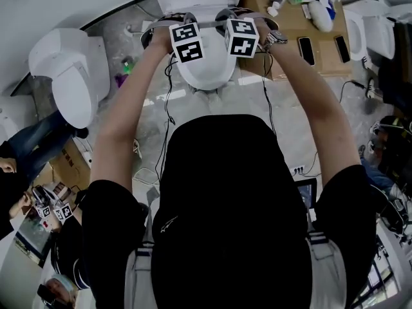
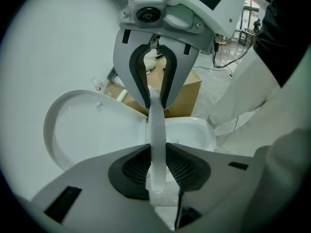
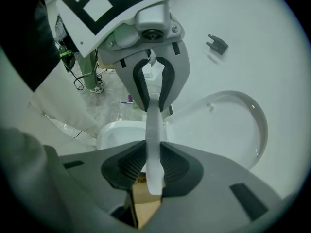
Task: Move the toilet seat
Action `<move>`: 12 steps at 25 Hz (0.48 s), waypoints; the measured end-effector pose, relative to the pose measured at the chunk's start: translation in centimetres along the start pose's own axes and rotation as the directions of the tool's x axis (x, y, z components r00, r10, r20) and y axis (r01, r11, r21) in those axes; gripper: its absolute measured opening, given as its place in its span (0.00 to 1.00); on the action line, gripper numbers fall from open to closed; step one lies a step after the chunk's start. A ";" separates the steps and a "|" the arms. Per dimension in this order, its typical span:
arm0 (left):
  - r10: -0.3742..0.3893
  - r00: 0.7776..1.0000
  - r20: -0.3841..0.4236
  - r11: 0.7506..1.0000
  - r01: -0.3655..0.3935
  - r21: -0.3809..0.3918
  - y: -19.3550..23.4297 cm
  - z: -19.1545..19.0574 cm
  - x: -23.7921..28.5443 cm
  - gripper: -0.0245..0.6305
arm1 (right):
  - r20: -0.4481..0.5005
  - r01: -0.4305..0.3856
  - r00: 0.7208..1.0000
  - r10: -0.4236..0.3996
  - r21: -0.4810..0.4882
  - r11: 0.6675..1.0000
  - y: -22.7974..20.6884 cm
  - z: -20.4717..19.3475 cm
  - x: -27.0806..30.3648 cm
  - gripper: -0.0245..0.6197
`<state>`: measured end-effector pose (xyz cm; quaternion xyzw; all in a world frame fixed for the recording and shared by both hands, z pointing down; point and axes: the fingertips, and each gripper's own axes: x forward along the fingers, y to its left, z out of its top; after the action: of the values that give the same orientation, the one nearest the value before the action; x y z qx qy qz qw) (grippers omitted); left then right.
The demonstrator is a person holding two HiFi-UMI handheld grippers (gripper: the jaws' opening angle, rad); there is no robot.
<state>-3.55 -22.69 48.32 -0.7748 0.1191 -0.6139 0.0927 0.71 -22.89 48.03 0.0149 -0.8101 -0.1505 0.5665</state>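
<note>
The white toilet (image 1: 206, 73) stands in front of me. Its lid (image 2: 92, 130) (image 3: 223, 130) is raised, and the open bowl (image 2: 192, 132) (image 3: 119, 132) lies below. The thin white toilet seat (image 2: 156, 125) (image 3: 153, 125) shows edge-on, lifted off the bowl and spanning from one gripper to the other. My left gripper (image 1: 185, 40) (image 2: 156, 166) is shut on one side of it. Facing it, my right gripper (image 1: 242, 37) (image 3: 153, 166) is shut on the other side. Both pairs of ribbed pads press on the seat.
Another white toilet (image 1: 71, 82) stands on the floor at the left, and more white fixtures (image 1: 373, 31) at the right. A cardboard box (image 2: 187, 93) sits behind the bowl. Cardboard (image 1: 293, 56) with bottles and phones lies at the top right. Cables (image 1: 168, 108) trail on the floor. People (image 1: 26, 147) crouch at the lower left.
</note>
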 end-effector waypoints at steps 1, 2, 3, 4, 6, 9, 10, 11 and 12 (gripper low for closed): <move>0.003 1.000 -0.003 1.000 -0.003 -0.003 0.4 0.0 -0.1 0.19 | 0.006 0.001 1.000 -0.001 -0.002 1.000 -0.4 0.0 -0.1 0.19; 0.007 1.000 -0.005 1.000 -0.007 -0.005 0.8 0.0 -0.2 0.19 | 0.009 0.003 1.000 -0.003 -0.004 1.000 -0.8 0.1 -0.2 0.19; 0.011 1.000 -0.007 1.000 -0.011 -0.007 1.2 -0.1 -0.3 0.19 | 0.010 0.007 1.000 -0.007 -0.005 1.000 -1.3 0.2 -0.3 0.19; 0.014 1.000 -0.010 1.000 -0.014 -0.009 1.6 -0.2 -0.4 0.19 | 0.009 0.009 1.000 -0.009 -0.004 1.000 -1.7 0.3 -0.3 0.19; 0.017 1.000 -0.017 1.000 -0.017 -0.008 2.3 -0.4 -0.6 0.19 | 0.005 0.012 1.000 -0.012 0.001 1.000 -2.5 0.5 -0.3 0.19; 0.021 0.999 -0.033 1.000 -0.021 -0.006 3.2 -0.5 -0.7 0.19 | 0.007 0.012 1.000 -0.012 0.005 1.000 -3.4 0.7 -0.4 0.19; 0.023 0.999 -0.040 1.000 -0.024 -0.008 3.5 -0.6 -0.8 0.19 | 0.011 0.011 1.000 -0.011 0.005 1.000 -3.8 0.7 -0.5 0.19; 0.027 0.999 -0.046 1.000 -0.028 -0.011 3.9 -0.6 -0.8 0.19 | 0.018 0.010 1.000 -0.010 0.005 1.000 -4.1 0.8 -0.6 0.19; 0.033 0.998 -0.051 0.999 -0.033 -0.014 4.2 -0.6 -0.9 0.19 | 0.025 0.008 1.000 -0.008 0.006 1.000 -4.5 0.8 -0.6 0.19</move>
<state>-4.64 -26.48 46.43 -0.7576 0.1386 -0.6308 0.0941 -0.48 -26.89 46.03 0.0181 -0.8176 -0.1506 0.5555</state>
